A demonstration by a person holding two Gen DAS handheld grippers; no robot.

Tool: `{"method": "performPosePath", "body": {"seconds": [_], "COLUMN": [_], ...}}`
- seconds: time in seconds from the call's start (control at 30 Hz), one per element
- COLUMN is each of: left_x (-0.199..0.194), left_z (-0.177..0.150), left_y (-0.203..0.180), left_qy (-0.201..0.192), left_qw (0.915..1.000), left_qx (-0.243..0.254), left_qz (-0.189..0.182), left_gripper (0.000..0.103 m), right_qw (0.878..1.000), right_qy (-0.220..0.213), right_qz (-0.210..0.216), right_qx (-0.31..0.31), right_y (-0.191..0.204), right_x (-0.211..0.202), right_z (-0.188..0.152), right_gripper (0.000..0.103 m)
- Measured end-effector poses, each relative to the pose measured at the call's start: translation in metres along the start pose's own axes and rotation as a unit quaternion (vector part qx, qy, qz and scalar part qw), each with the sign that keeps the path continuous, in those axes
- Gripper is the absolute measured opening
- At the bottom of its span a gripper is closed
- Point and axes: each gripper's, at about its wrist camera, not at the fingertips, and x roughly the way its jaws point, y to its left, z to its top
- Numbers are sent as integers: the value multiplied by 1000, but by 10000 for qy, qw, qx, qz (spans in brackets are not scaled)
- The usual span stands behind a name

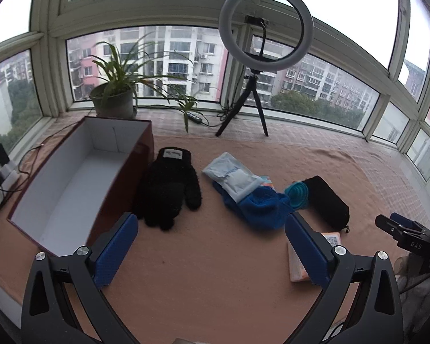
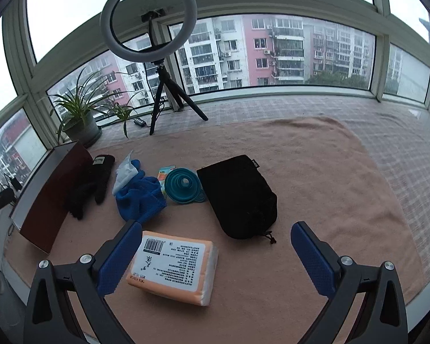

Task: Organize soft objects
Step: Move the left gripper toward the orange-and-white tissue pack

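Note:
An open dark-red box [image 1: 71, 183] with a white inside stands at the left, also in the right wrist view [image 2: 54, 189]. Beside it lies a black glove [image 1: 169, 189] [image 2: 91, 186]. A blue cloth [image 1: 261, 206] [image 2: 140, 197] carries a pale wipes packet [image 1: 232, 176] [image 2: 124, 173]. A black drawstring pouch [image 1: 326, 200] [image 2: 238, 195] lies right of a teal funnel [image 1: 296, 193] [image 2: 183, 186]. An orange tissue pack [image 2: 172, 269] [image 1: 298, 266] lies nearest. My left gripper [image 1: 212, 240] is open and empty above the blanket. My right gripper [image 2: 216, 249] is open, empty, over the tissue pack.
A peach blanket [image 2: 315, 172] covers the checked sill. A ring light on a tripod [image 1: 265, 25] and a potted plant [image 1: 113, 97] stand by the windows. Cables and a power strip [image 1: 3, 172] lie at far left. A small orange packet [image 2: 164, 172] lies behind the funnel.

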Motion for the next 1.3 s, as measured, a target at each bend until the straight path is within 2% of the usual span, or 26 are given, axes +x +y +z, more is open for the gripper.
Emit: {"method": "performPosePath", "body": {"seconds": [0.33, 0.5, 0.63, 0.97, 1.1, 1.3], "left_x": [47, 69, 83, 109, 118, 129], "left_z": [-26, -42, -55, -69, -73, -76], "left_y": [-40, -56, -67, -87, -94, -94], "left_qy": [821, 1260, 1561, 1983, 2077, 2181], "left_qw": [9929, 9847, 9779, 9625, 9598, 9553], "left_qx": [-45, -106, -158, -250, -214, -325], "left_qz": [-854, -1196, -1379, -1835, -1877, -1970], "left_gripper": [101, 101, 94, 94, 94, 83], "right_qw": [9990, 9963, 9904, 9807, 9745, 9672], "right_qy": [433, 672, 885, 1327, 1527, 1792], "right_qz": [-31, 301, 630, 1117, 1332, 1529], "right_qx": [58, 439, 860, 899, 967, 953], "right_y": [-17, -33, -45, -38, -34, -28], "right_x": [20, 31, 43, 71, 82, 94], "right_z": [-11, -15, -20, -22, -22, -28], "right_gripper": [102, 102, 102, 96, 88, 84]}}
